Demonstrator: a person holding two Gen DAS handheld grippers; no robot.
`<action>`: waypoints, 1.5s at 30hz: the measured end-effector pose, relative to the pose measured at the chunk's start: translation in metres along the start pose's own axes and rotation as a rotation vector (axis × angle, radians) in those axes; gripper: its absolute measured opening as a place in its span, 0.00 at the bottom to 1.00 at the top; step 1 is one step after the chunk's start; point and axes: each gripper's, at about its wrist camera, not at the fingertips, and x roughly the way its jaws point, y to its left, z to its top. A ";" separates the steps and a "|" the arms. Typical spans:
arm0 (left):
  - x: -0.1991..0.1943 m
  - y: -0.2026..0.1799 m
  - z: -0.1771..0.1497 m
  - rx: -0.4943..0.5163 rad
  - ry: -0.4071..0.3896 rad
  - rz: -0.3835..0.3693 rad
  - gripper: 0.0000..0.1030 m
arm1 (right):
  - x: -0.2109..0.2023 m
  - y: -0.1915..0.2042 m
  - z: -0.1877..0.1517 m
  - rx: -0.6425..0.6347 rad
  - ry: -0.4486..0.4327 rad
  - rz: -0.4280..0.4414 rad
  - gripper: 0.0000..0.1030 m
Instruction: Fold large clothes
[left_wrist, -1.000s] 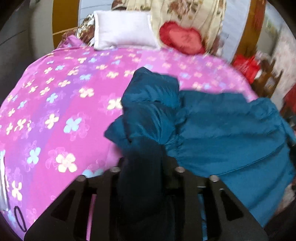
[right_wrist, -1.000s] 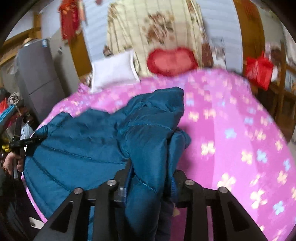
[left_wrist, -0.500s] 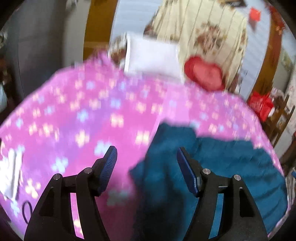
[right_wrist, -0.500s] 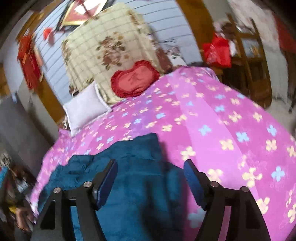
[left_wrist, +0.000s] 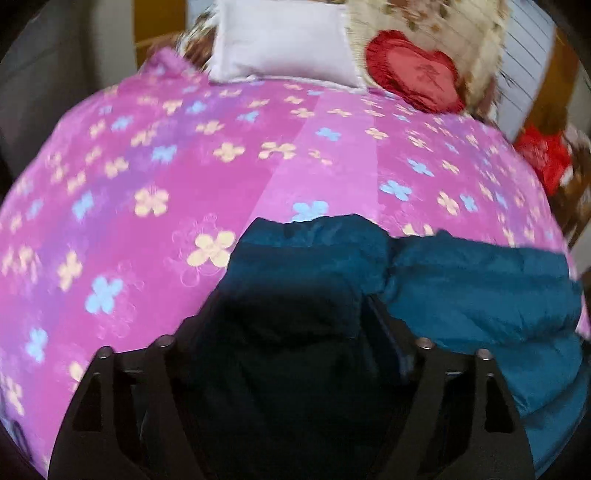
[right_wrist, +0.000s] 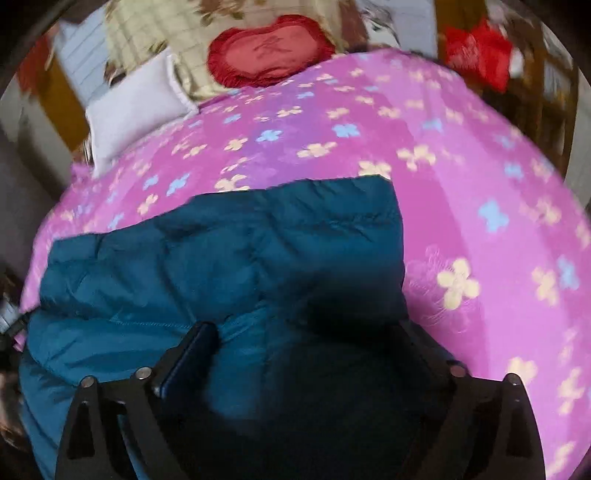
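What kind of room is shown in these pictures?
Most likely a home bedroom. A bed with a pink flowered cover fills the view, a white pillow and a red heart-shaped cushion lie at its head, and a teal padded jacket lies on it.

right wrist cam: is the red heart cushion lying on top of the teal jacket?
No. The red heart cushion sits at the head of the bed beside the white pillow, well apart from the teal jacket.
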 end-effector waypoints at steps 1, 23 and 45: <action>0.001 0.001 0.000 -0.009 0.005 -0.008 0.79 | 0.001 -0.001 0.001 -0.002 0.001 -0.004 0.94; 0.025 0.011 0.003 -0.088 0.098 -0.059 1.00 | 0.005 0.021 -0.004 -0.077 -0.016 -0.108 1.00; -0.223 -0.027 -0.135 0.223 -0.126 -0.122 1.00 | -0.253 0.081 -0.164 -0.102 -0.323 -0.071 1.00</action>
